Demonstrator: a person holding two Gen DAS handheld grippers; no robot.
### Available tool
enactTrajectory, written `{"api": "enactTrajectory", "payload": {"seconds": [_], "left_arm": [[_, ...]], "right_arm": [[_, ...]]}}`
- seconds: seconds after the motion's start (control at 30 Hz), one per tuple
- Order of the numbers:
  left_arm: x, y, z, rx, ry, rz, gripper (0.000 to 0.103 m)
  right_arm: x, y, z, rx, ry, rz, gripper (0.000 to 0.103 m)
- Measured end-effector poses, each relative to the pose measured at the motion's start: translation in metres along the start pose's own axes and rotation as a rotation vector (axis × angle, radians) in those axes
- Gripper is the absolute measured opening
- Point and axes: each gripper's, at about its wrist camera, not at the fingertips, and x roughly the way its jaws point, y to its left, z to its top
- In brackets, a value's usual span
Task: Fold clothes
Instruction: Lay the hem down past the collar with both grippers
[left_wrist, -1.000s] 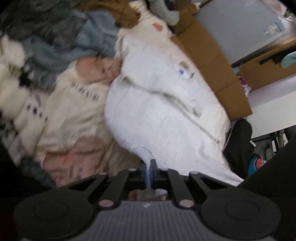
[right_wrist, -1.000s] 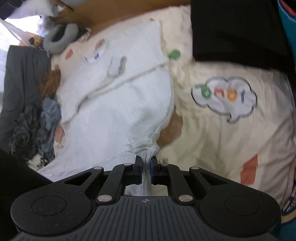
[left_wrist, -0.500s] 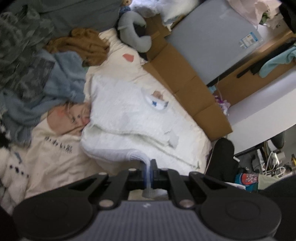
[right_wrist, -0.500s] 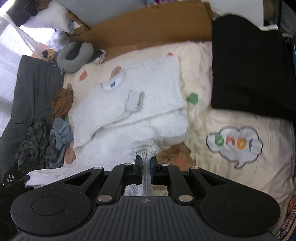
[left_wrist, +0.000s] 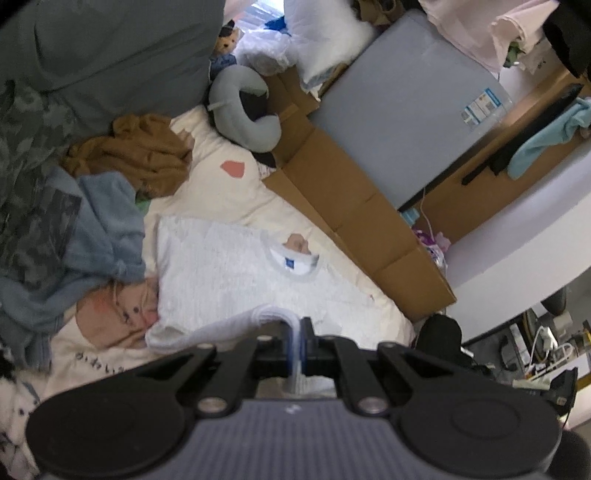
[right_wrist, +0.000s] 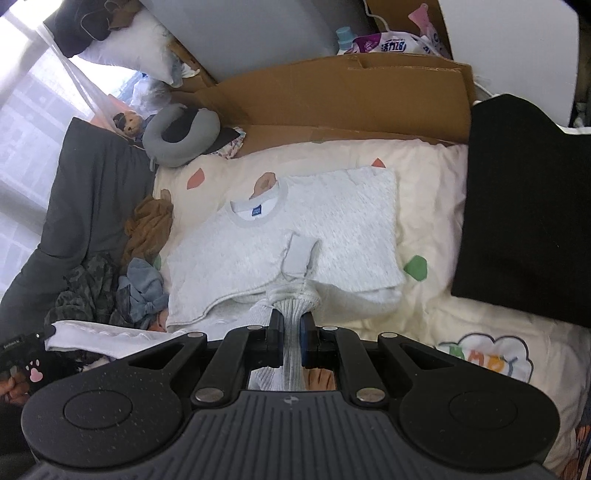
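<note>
Both tongs lifted hem over sweater (right_wrist: 306, 236); cuff (right_wrist: 301, 254) only in R view.

Daylight, soft and even, no hard shadows. Right wrist view: window (right_wrist: 33, 122) far left of the white sweater (right_wrist: 295, 240) is blown out, washing that corner. Sweater itself sharp, knit texture readable. Left wrist view is softer, mild blur over the sweater (left_wrist: 229, 273) and the clothes pile (left_wrist: 74, 206) left of it; white cabinet (left_wrist: 524, 236) to its right glares pale. Strong fisheye bend, dark vignette in corners. Black tool bodies near the lens underexposed, slightly soft.
</note>
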Motion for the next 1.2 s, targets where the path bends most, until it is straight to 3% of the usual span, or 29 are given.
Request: {"api": "enactTrajectory", "payload": {"seconds": [0.57, 0.9, 1.2], "left_arm": [[0.089, 0.019, 0.059, -0.038, 0.007, -0.006, 0.003], [0.140, 0.035, 0.095, -0.072, -0.032, -0.010, 0.003], [0.204, 0.052, 0.121, -0.054, -0.015, 0.020, 0.003]], "right_arm": [[0.069, -0.005, 0.072, 0.054, -0.018, -0.014, 0.007], [0.128, 0.005, 0.129, 0.003, 0.013, -0.041, 0.007], [0.187, -0.008, 0.161, 0.000, 0.037, -0.066, 0.007]]}}
